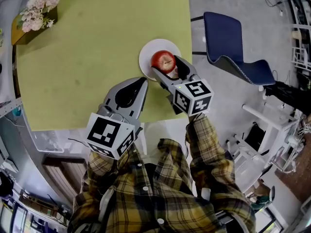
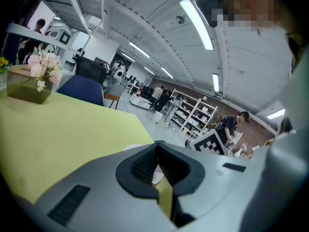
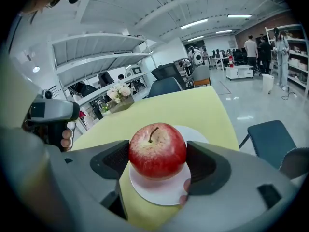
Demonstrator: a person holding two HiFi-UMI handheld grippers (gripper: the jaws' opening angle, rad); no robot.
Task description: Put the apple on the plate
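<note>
Right gripper (image 1: 165,65) jaws pinch the red apple (image 1: 163,60) over the white plate (image 1: 146,52) on the yellow-green bench (image 1: 97,42). Left gripper (image 1: 144,80) jaws pressed together, empty.

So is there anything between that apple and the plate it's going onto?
Nothing visible. The right gripper holds the apple right over the white plate, with only bare plate beneath; the left gripper is shut and off to the side.

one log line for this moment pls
right tongs: shut on apple | apple: over plate, contact unclear | left tongs: shut, empty | release: not yet
</note>
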